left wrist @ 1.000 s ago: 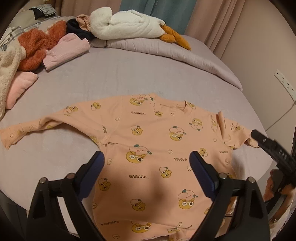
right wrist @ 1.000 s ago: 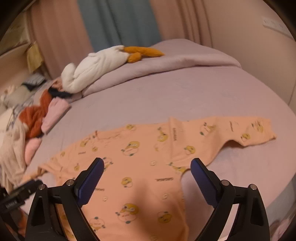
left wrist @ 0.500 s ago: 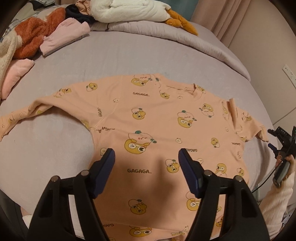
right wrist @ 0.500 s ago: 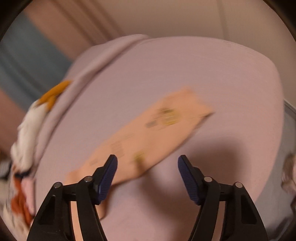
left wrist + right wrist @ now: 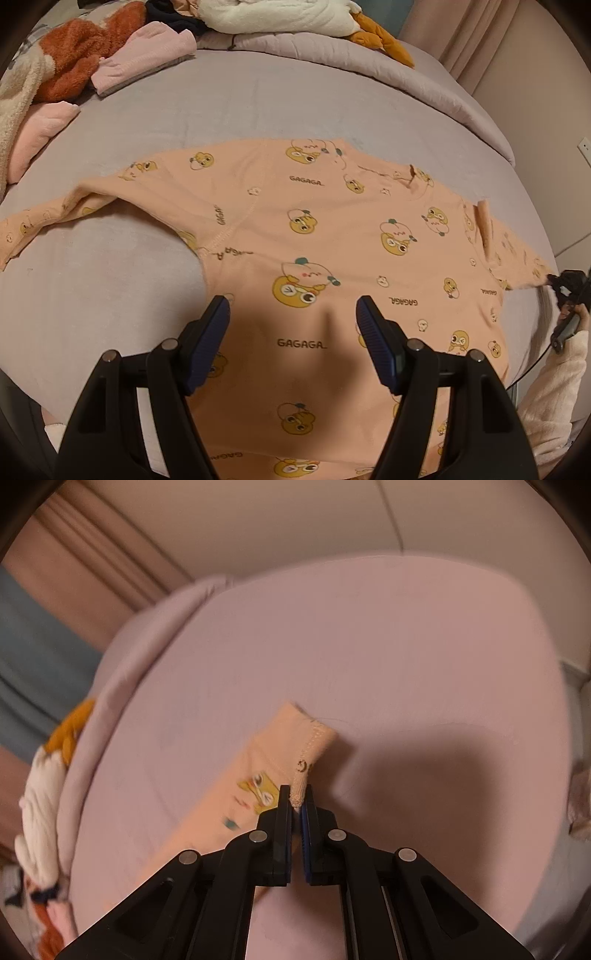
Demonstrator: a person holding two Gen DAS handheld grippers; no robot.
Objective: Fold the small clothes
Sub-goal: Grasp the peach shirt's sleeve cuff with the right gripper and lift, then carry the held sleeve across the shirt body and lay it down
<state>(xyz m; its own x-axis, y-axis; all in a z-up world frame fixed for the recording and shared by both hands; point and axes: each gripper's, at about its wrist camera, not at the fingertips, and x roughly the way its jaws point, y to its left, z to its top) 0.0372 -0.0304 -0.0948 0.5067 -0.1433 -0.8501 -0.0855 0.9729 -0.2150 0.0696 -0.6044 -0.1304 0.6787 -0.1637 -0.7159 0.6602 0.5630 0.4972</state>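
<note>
A peach long-sleeved shirt [image 5: 332, 229] with duck prints lies spread flat on the lilac bed [image 5: 258, 103], both sleeves stretched out. My left gripper [image 5: 291, 314] hovers over the shirt's lower body. Its jaws stand apart and nothing is pressed between them. My right gripper [image 5: 557, 282] shows at the far right of the left wrist view, at the end of the right sleeve. In the right wrist view my right gripper [image 5: 296, 799] is shut on the corner of the sleeve cuff [image 5: 306, 749]. The cuff rises slightly off the bed [image 5: 369, 646].
At the bed's back left lie a rust fluffy garment [image 5: 81, 55], folded pink clothes [image 5: 147, 55] and a white plush toy [image 5: 280, 18] on a rolled duvet [image 5: 369, 70]. A person's cream sleeve [image 5: 554, 387] is at the right edge. The wall stands close on the right.
My right gripper swung right to the end of the right sleeve, rolled, and shut on the cuff. My left gripper narrowed its jaws and sank closer to the shirt.
</note>
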